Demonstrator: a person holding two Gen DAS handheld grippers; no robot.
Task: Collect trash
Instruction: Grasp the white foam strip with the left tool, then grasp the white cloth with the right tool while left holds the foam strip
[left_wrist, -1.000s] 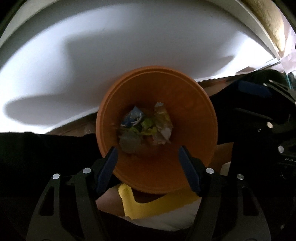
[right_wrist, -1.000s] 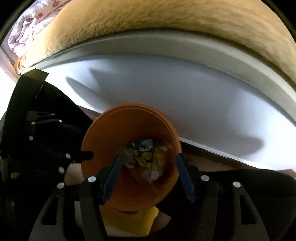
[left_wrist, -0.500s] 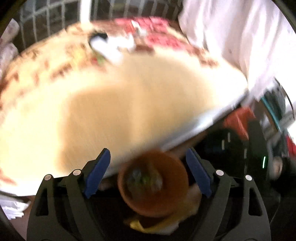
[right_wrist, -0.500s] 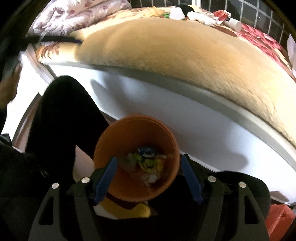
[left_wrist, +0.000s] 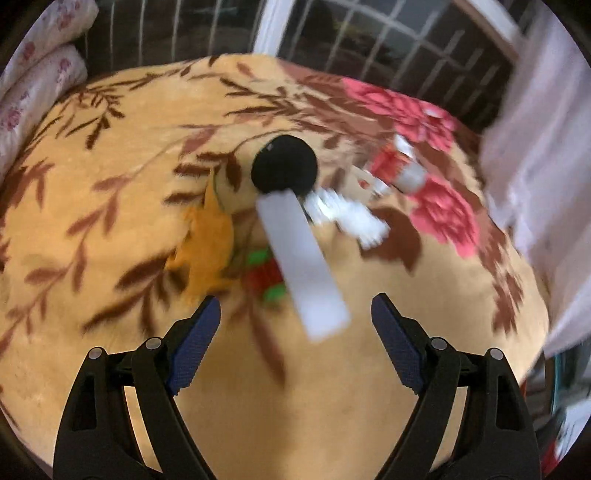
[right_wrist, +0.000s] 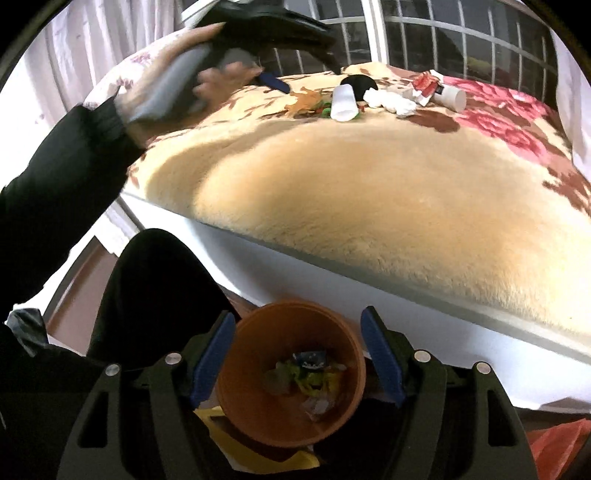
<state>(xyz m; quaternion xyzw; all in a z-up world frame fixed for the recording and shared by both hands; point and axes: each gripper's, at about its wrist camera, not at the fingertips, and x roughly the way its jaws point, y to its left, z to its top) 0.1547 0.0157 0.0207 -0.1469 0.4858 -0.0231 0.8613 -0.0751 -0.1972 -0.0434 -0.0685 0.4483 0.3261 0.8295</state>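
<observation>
An orange bin (right_wrist: 291, 373) with several wrappers in it stands on the floor by the bed. My right gripper (right_wrist: 297, 363) is open and empty just above its rim. On the bed lies trash: a white tube (left_wrist: 301, 254) (right_wrist: 343, 101), an orange wrapper (left_wrist: 207, 240) (right_wrist: 306, 99), a red-green wrapper (left_wrist: 266, 277), crumpled white tissue (left_wrist: 351, 214) (right_wrist: 391, 99), a red packet (left_wrist: 388, 162) (right_wrist: 424, 83) and a black round object (left_wrist: 284, 164) (right_wrist: 358, 81). My left gripper (left_wrist: 295, 343) (right_wrist: 273, 79) is open and empty above the blanket, just short of the tube.
The bed has a tan floral blanket (left_wrist: 110, 184) (right_wrist: 369, 192) and a white frame (right_wrist: 332, 273). Pillows (left_wrist: 33, 85) lie at the left. A barred window (left_wrist: 388, 48) and a curtain (left_wrist: 546, 166) are behind. The person's dark leg (right_wrist: 155, 288) stands left of the bin.
My left gripper has swung up from the bin to above the trash on the bed. My right gripper has risen and pulled back a little, still over the bin.
</observation>
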